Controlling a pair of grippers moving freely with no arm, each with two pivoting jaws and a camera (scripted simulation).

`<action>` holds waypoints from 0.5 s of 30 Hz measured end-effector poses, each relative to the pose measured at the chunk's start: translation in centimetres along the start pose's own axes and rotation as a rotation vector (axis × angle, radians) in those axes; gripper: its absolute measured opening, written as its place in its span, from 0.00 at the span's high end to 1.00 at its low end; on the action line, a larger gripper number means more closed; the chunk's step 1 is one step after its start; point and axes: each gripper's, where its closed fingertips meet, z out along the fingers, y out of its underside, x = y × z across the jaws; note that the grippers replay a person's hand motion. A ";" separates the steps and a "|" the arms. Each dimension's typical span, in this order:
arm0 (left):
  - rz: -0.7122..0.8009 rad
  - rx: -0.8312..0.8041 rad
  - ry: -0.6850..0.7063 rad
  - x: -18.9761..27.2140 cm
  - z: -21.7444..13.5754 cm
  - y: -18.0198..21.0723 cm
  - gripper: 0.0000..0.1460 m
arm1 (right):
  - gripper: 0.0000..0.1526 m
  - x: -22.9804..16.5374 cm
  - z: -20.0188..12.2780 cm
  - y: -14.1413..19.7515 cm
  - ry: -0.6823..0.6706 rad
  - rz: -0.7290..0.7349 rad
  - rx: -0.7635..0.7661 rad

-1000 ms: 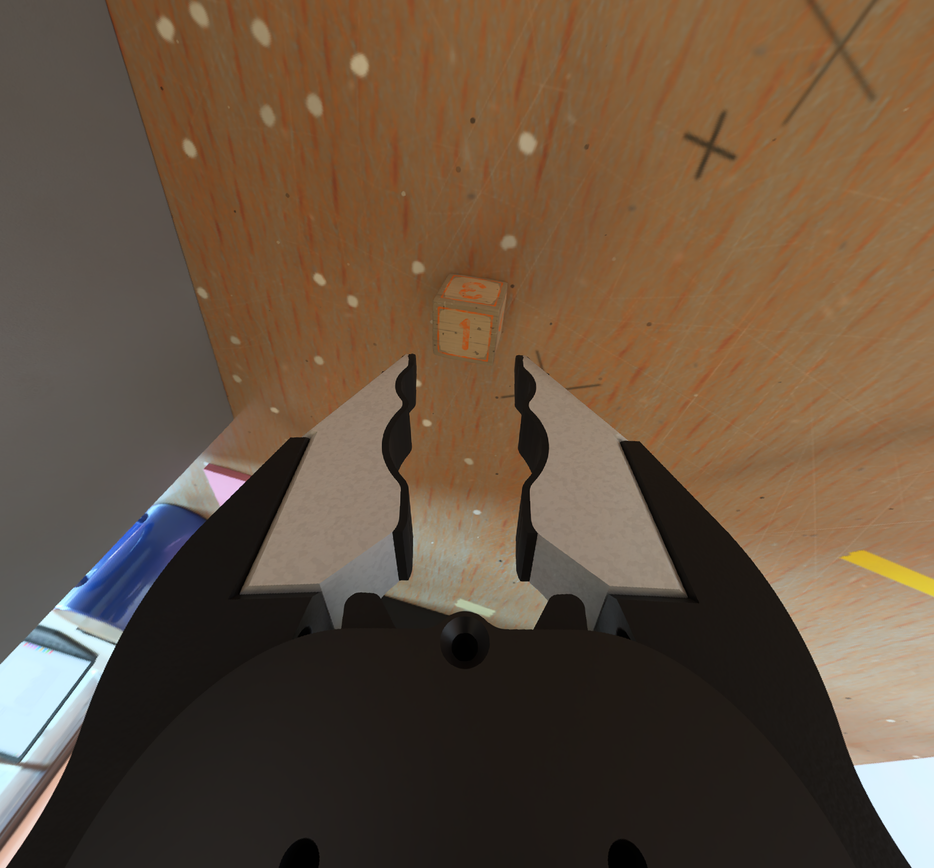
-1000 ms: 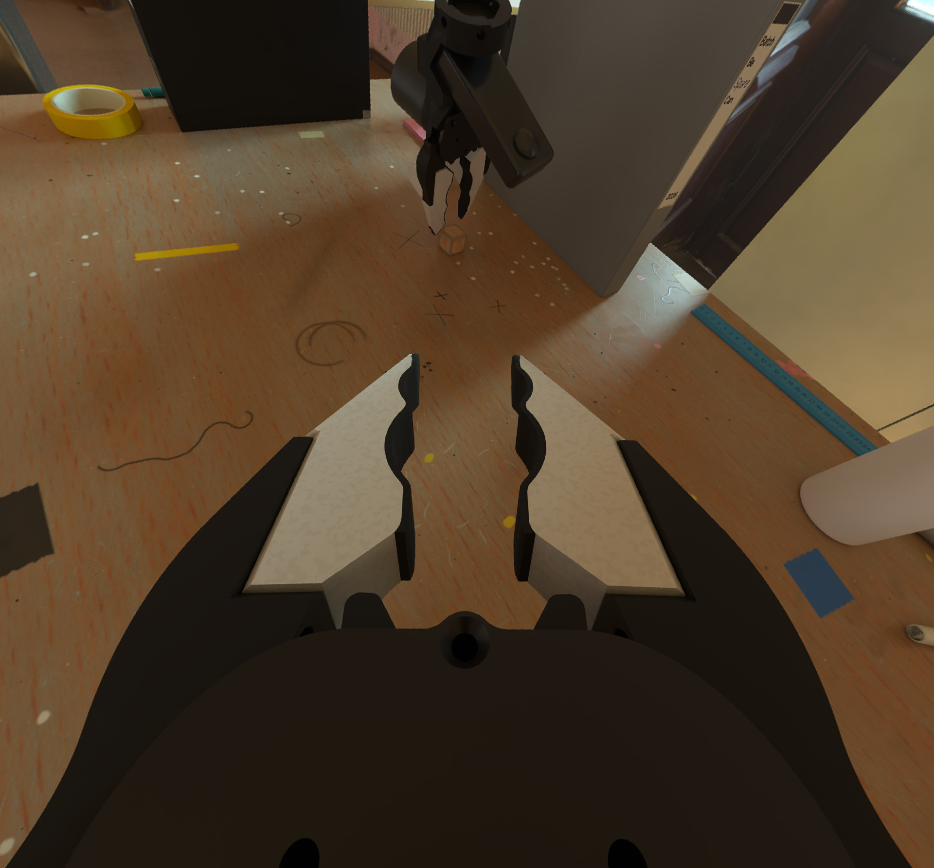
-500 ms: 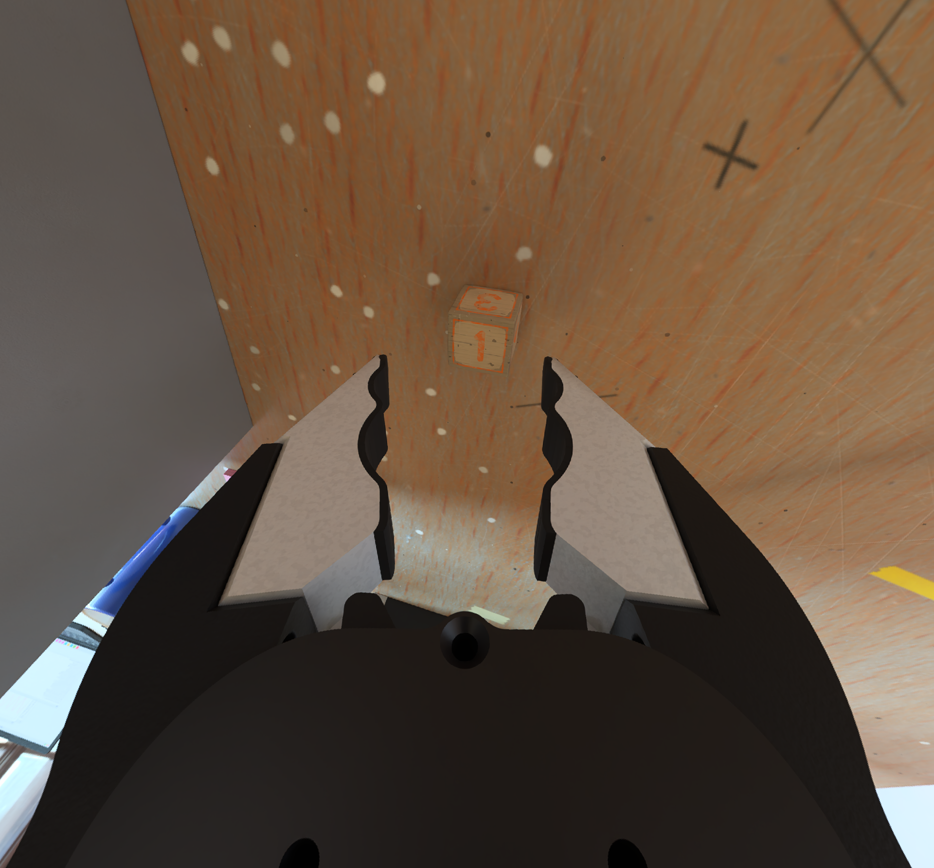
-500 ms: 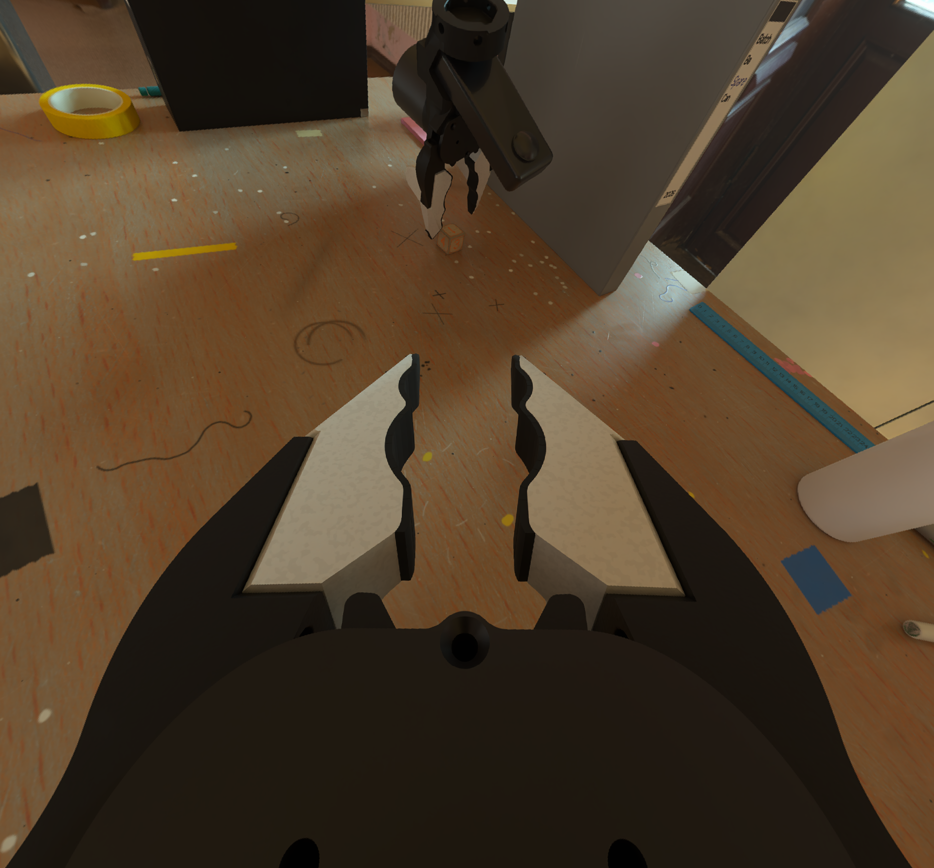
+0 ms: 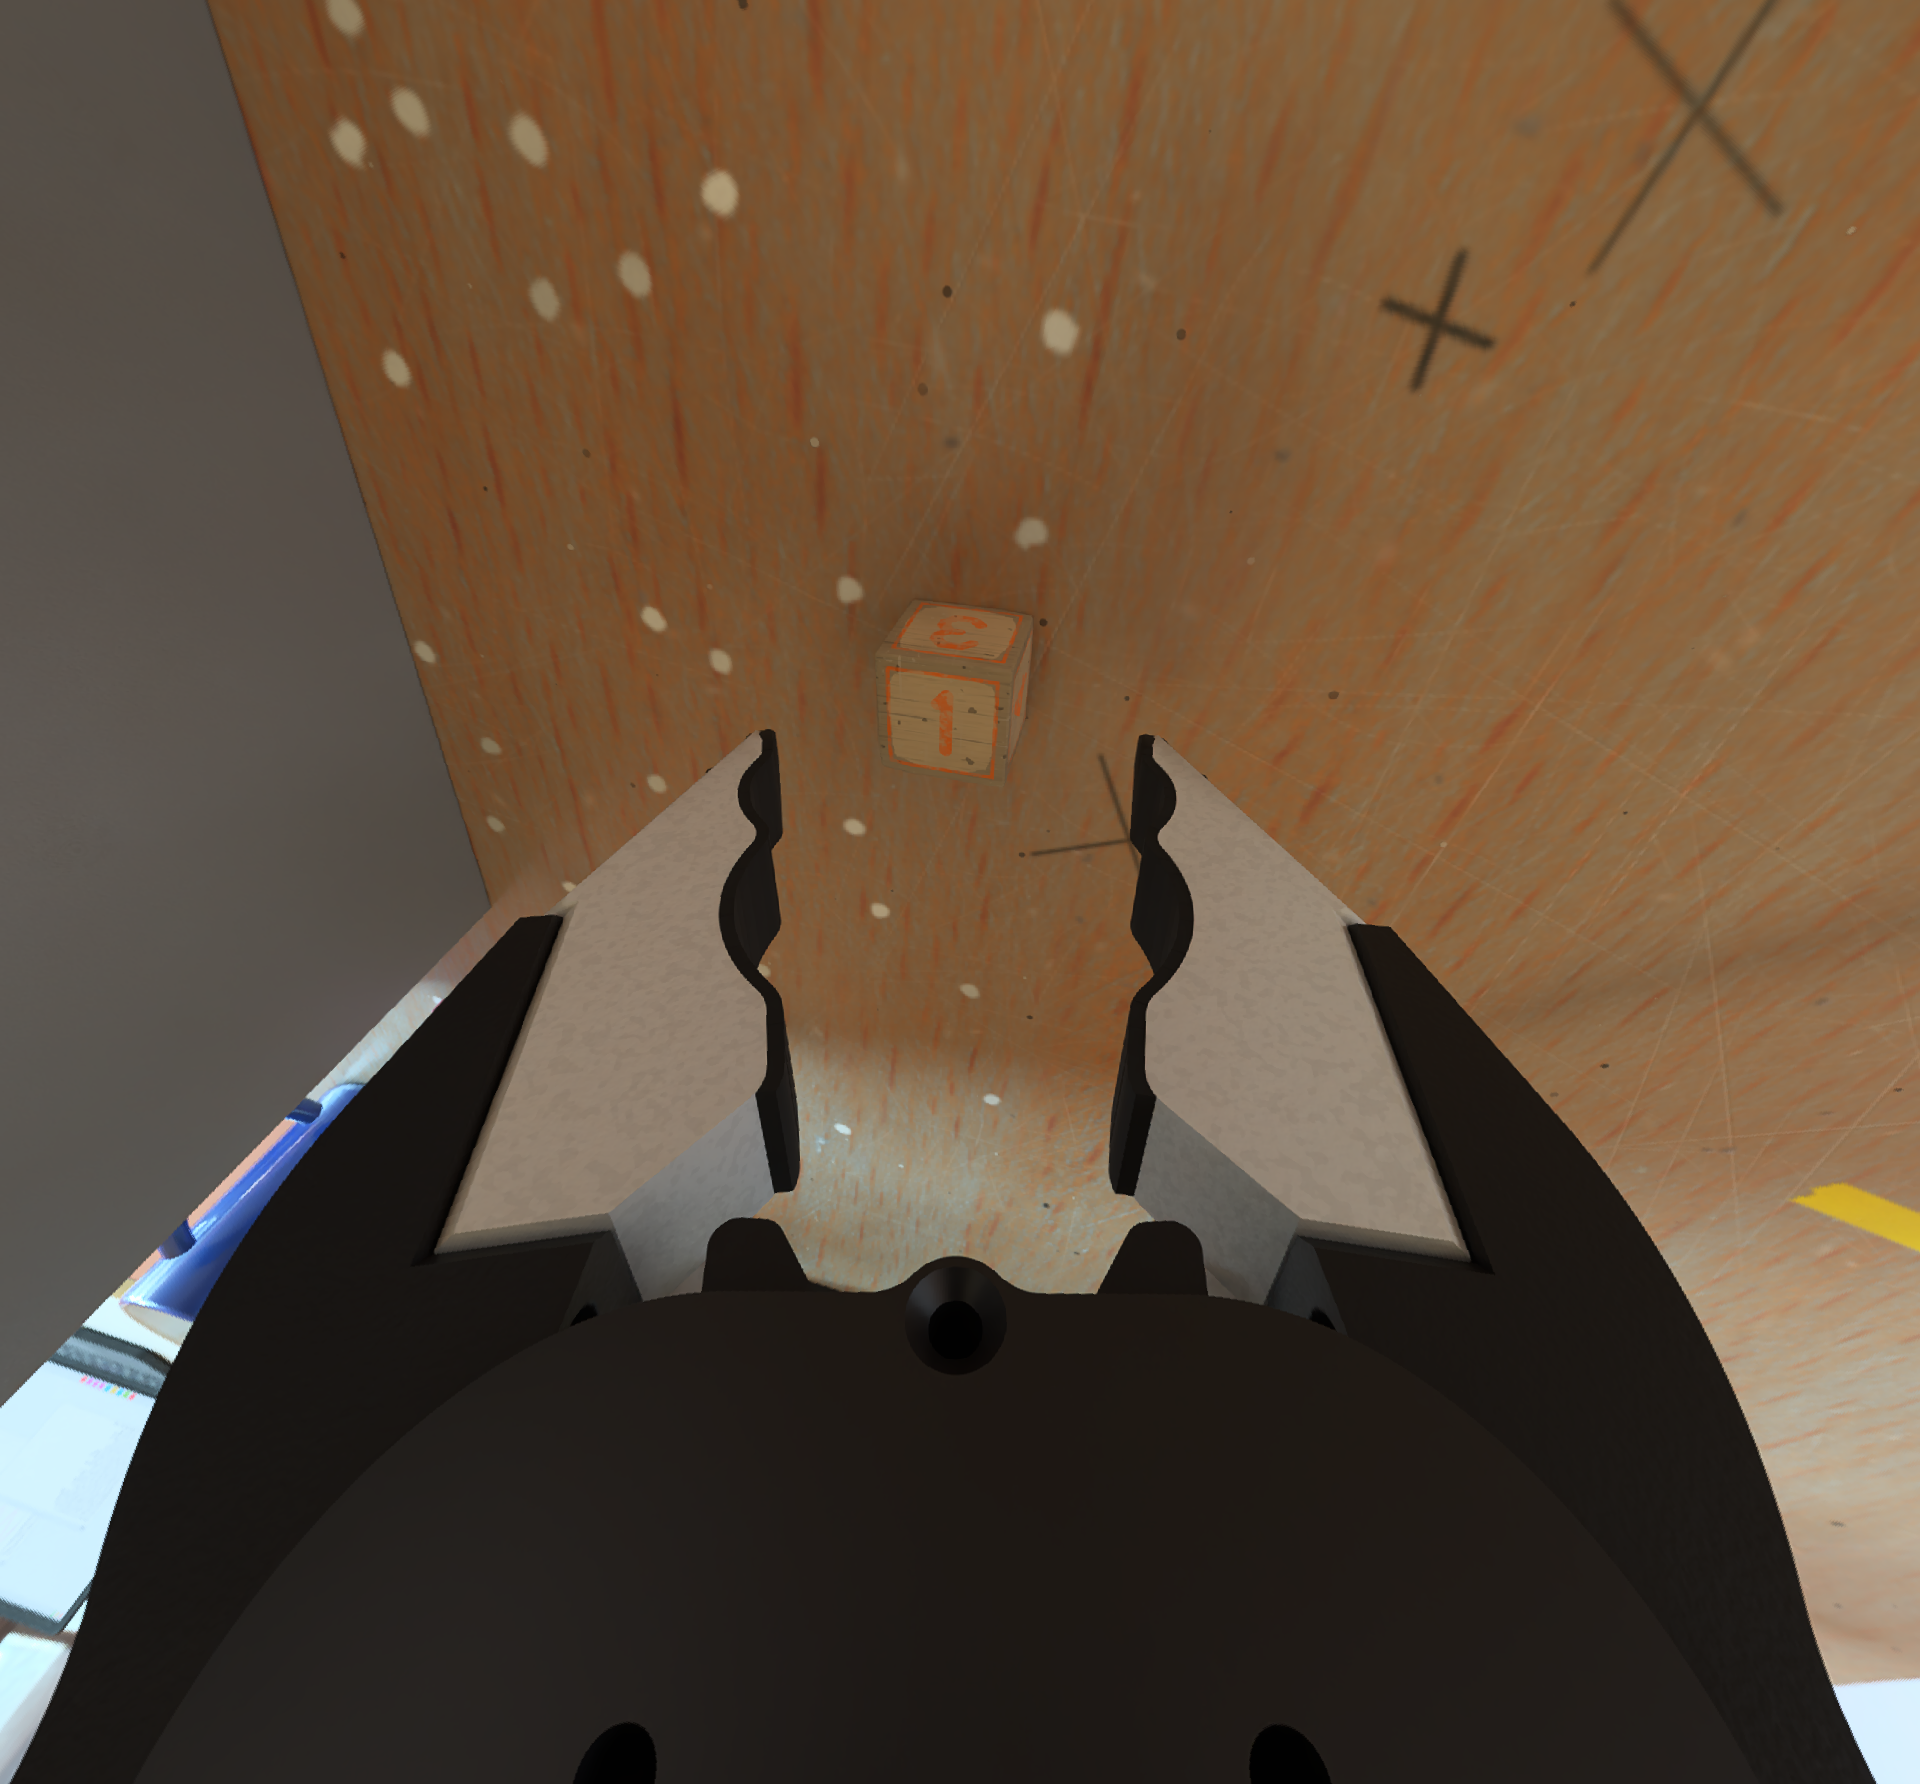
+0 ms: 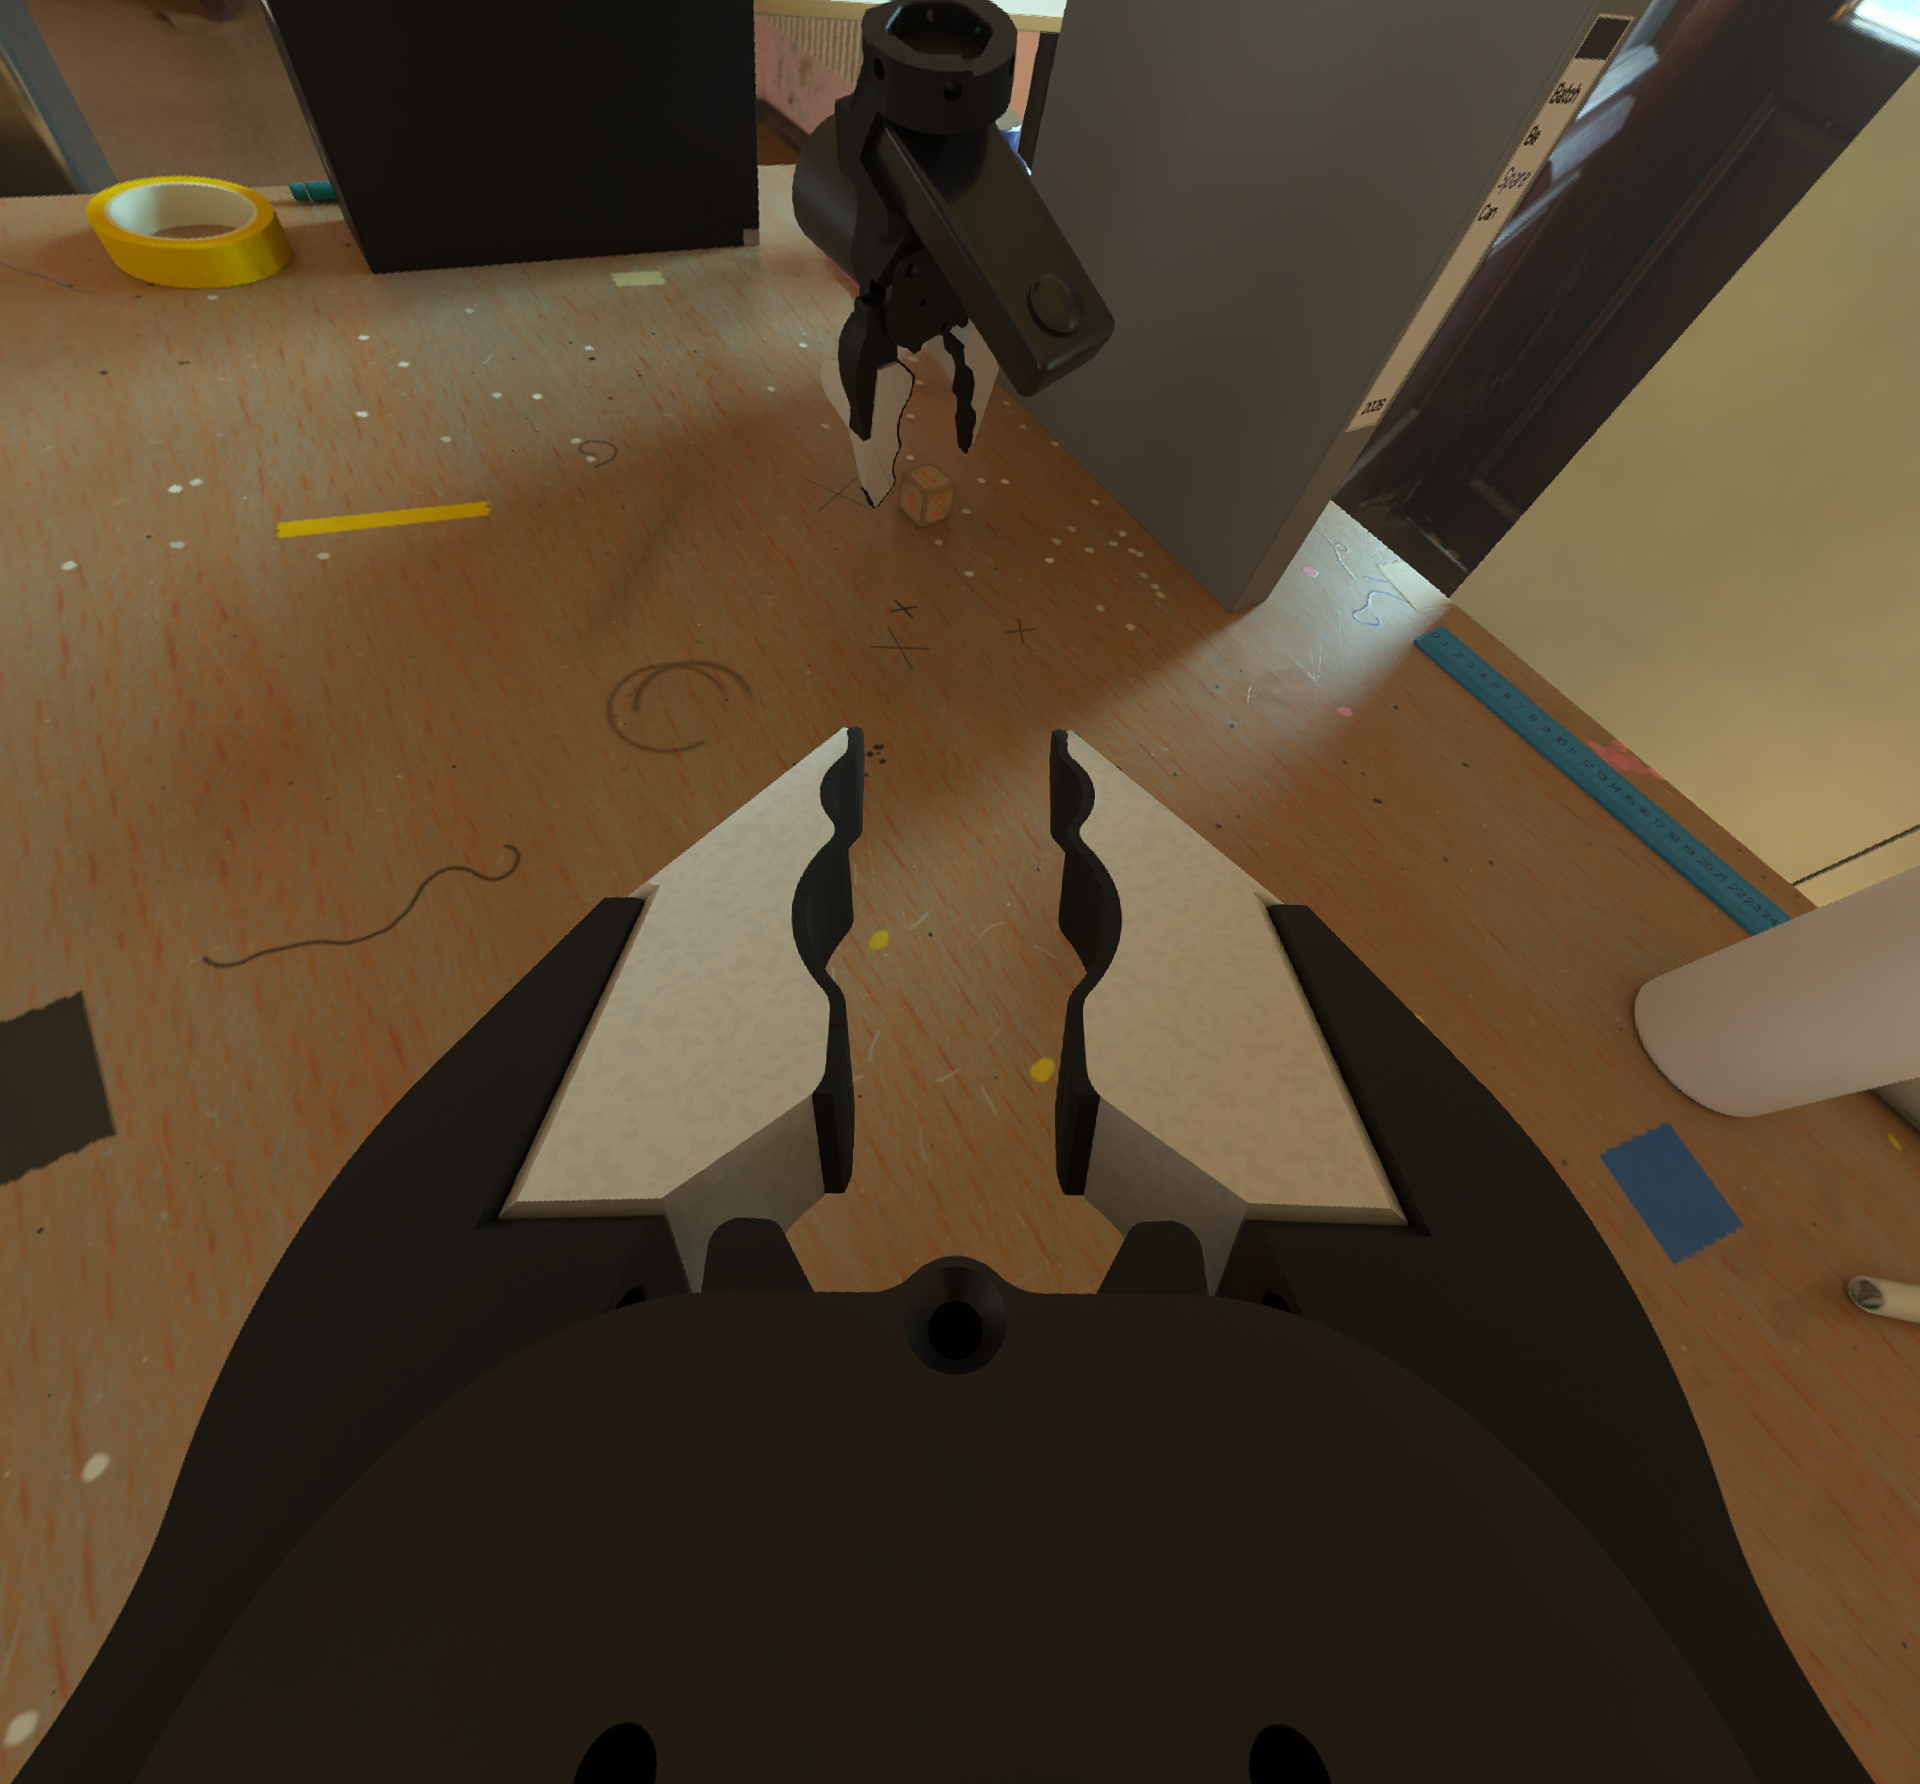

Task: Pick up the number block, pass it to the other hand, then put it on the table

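Observation:
The number block (image 5: pixel 954 690) is a small wooden cube with orange markings. It rests on the wooden table (image 5: pixel 1351 591) just beyond my left gripper (image 5: pixel 953 739), which is open wide and empty, its tips to either side of the block's near face. In the right wrist view the block (image 6: pixel 926 494) sits far off under the left gripper (image 6: pixel 914 456), which hangs over it pointing down. My right gripper (image 6: pixel 954 735) is open and empty, low over the table and well short of the block.
A grey panel (image 6: pixel 1226 228) stands just right of the block, a black box (image 6: pixel 499 51) at the back left. A yellow tape roll (image 6: pixel 187 228) lies far left, a blue ruler (image 6: pixel 1600 778) along the right edge, and a white object (image 6: pixel 1787 1007) at the right.
My left gripper has opened wider and shifted so the block sits centred between its tips. The right gripper has barely moved.

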 end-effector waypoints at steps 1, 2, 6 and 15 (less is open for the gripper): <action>0.001 -0.014 0.001 0.0 0.1 0.1 0.54 | 0.77 0.0 0.0 0.0 0.000 -0.001 -0.001; 0.002 -0.031 0.002 0.1 0.2 0.1 0.55 | 0.77 0.0 0.0 0.0 0.001 -0.002 -0.002; 0.025 -0.100 -0.027 -0.1 0.8 0.4 0.57 | 0.77 0.0 -0.2 -0.1 0.005 -0.004 0.002; 0.030 -0.128 -0.022 -0.3 0.8 0.2 0.74 | 0.65 0.0 -0.4 -0.1 0.009 -0.007 0.004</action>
